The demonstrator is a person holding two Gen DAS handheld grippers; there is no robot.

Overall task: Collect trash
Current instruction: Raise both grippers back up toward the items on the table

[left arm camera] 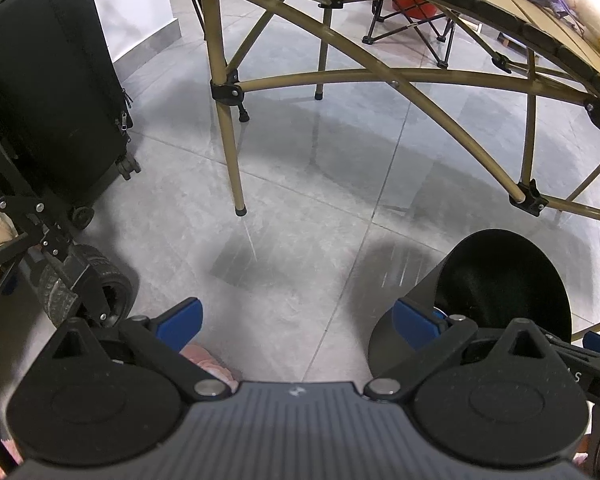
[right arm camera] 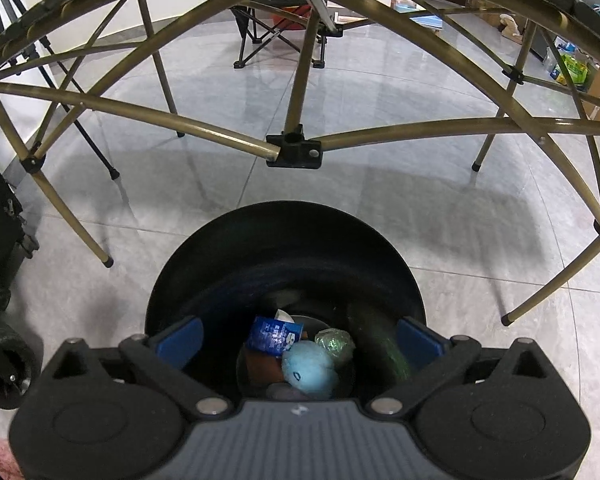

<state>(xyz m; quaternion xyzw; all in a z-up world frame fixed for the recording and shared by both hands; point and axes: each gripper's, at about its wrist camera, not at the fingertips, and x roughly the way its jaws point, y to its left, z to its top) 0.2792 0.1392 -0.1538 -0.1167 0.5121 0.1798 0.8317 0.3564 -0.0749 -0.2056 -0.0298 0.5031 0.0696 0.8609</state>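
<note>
Black bin [right arm camera: 284, 256], dark inside. Down in it: a blue printed packet [right arm camera: 270, 336], a pale blue ball [right arm camera: 308, 368], a crinkled green wad [right arm camera: 334, 344]. Blue pads [right arm camera: 180, 340] on black right tongs [right arm camera: 298, 340], ribbed grey body. Grey marbled floor tiles [left arm camera: 300, 160]. Olive-gold frame legs [left arm camera: 228, 128]. Black suitcase [left arm camera: 44, 80].

The left tongs [left arm camera: 296, 322] are held open over grey floor [left arm camera: 300, 200], nothing between them. A black bin [left arm camera: 500, 280] is seen near right, a suitcase [left arm camera: 48, 92] far left, the bench [left arm camera: 480, 12] beyond.
</note>
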